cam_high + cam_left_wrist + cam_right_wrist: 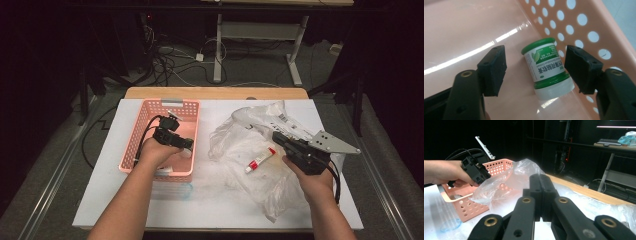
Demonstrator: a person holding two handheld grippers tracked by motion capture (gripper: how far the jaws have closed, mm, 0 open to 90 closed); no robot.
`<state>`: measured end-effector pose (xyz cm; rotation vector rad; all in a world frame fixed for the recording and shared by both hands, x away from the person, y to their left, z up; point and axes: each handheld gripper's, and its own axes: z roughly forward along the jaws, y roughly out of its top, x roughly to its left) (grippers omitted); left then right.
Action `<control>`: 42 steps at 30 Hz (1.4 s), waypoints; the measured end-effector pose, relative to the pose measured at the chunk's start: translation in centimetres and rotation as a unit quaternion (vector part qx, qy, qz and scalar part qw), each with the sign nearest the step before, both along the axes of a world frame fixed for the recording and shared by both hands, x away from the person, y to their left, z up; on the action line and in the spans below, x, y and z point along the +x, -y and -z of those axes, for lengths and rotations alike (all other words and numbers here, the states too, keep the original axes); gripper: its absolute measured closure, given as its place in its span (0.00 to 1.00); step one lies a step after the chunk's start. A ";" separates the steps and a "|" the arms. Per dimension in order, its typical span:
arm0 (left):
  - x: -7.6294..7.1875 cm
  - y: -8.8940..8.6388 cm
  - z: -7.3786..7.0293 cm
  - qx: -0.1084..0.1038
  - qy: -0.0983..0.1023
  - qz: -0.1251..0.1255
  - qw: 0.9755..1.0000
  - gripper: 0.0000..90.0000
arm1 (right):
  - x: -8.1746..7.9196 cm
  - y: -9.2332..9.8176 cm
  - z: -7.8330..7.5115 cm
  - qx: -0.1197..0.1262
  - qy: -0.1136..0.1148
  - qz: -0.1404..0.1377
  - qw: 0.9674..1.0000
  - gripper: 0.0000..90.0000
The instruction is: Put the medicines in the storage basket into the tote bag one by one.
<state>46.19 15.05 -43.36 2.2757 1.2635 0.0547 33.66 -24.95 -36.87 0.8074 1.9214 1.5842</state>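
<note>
Black jaws of the left gripper [535,67] stand apart, flanking without touching a small white jar with green label [547,67], lying at frame centre inside the pink perforated plastic basket [584,22]. Right gripper [541,195]: jaws together, empty.

— What is the basket [584,27] made of?
— Pink plastic, smooth and glossy, with round holes. The jar [547,67] inside is plastic with a shiny printed label.
— And the bag [240,140]?
— Thin clear plastic film, wrinkled. The table [115,200] top looks matt white, with a wooden edge.
</note>
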 end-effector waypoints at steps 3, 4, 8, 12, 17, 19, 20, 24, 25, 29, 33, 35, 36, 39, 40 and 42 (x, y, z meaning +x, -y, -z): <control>0.1 0.4 0.2 0.007 -0.009 0.005 1.000 0.40 | 0.0 0.0 0.0 0.000 0.001 0.000 1.000 1.00; 0.1 0.5 0.2 0.011 -0.009 0.007 1.000 0.42 | 0.0 0.0 0.0 0.000 0.000 0.000 1.000 1.00; 0.1 0.9 0.4 0.031 -0.013 0.009 0.999 0.47 | 0.0 0.0 0.0 0.000 0.000 0.000 1.000 1.00; 0.1 1.1 0.6 0.050 -0.018 0.007 0.999 0.50 | 0.0 0.0 0.0 -0.001 0.002 -0.001 1.000 1.00; 0.1 1.2 0.9 0.074 -0.022 0.005 0.997 0.54 | 0.0 0.0 0.0 0.000 0.002 -0.002 1.000 1.00; 0.2 1.3 1.2 0.082 -0.027 0.002 0.996 0.55 | 0.0 0.0 0.0 0.001 0.001 -0.002 1.000 1.00; 0.2 1.4 1.2 0.086 -0.028 0.002 0.996 0.56 | 0.0 0.0 0.0 0.000 0.001 -0.002 1.000 1.00; 0.2 1.5 1.4 0.096 -0.027 0.000 0.995 0.57 | 0.0 0.0 0.0 0.001 -0.001 -0.002 1.000 1.00; 0.2 1.5 1.4 0.096 -0.026 0.001 0.995 0.59 | 0.0 0.0 0.0 0.000 -0.001 -0.001 1.000 1.00; 0.2 1.6 1.4 0.100 -0.024 0.002 0.995 0.60 | 0.0 -0.1 0.1 0.000 0.000 -0.003 1.000 1.00; 0.2 1.5 1.3 0.098 -0.023 0.001 0.995 0.60 | 0.0 -0.1 0.1 0.000 -0.001 -0.003 1.000 1.00; 0.2 1.5 1.2 0.093 -0.023 -0.003 0.995 0.60 | 0.0 -0.1 0.1 0.000 0.000 -0.003 1.000 1.00; 0.1 1.4 1.0 0.089 -0.020 -0.004 0.996 0.60 | 0.0 -0.1 0.1 -0.001 0.001 -0.003 1.000 1.00; -0.1 1.2 0.4 0.081 -0.007 -0.006 0.997 0.60 | 0.0 -0.1 0.1 -0.001 0.000 -0.003 1.000 1.00; -0.2 1.2 0.2 0.079 -0.004 -0.007 0.997 0.60 | 0.0 -0.1 0.1 0.000 0.000 -0.003 1.000 1.00; -0.4 1.0 -0.1 0.073 0.001 -0.008 0.997 0.60 | 0.0 -0.1 0.1 0.000 0.000 -0.003 1.000 1.00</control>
